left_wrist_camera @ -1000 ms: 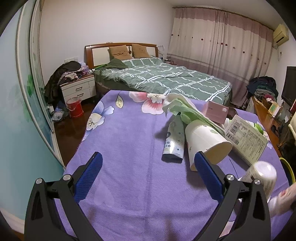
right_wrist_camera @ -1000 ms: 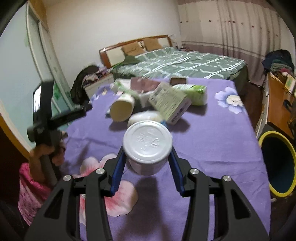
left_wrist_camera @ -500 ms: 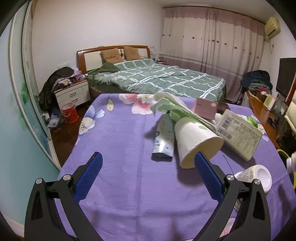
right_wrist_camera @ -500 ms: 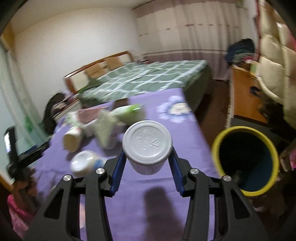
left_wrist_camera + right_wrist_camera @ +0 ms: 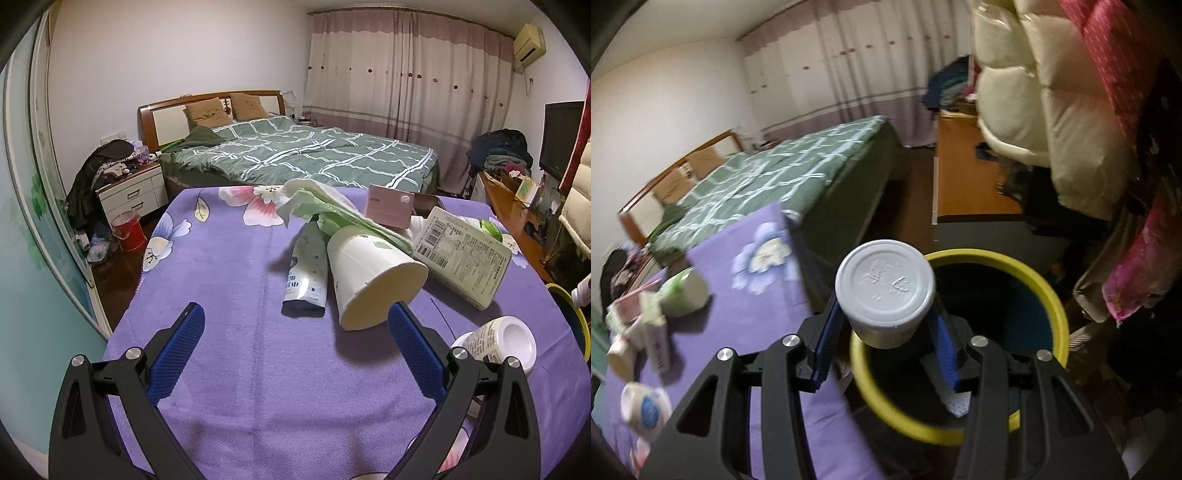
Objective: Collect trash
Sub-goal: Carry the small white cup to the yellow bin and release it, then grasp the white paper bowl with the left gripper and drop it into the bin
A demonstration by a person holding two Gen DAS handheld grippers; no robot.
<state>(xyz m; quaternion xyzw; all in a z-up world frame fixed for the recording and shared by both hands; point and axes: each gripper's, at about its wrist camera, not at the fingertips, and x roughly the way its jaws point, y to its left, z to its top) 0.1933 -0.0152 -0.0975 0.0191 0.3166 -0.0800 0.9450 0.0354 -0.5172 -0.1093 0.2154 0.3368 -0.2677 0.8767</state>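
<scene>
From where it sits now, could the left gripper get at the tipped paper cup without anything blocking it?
Probably yes. The left gripper is open and empty, and the paper cup lies on its side just ahead, with only bare purple cloth between them. The pouch sits close beside it.

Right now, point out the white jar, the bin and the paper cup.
white jar (image 5: 885, 282): right wrist view, flat bottom facing the camera.
bin (image 5: 1049, 295): right wrist view, yellow rim at the far right.
paper cup (image 5: 364, 256): left wrist view, side wall.
</scene>
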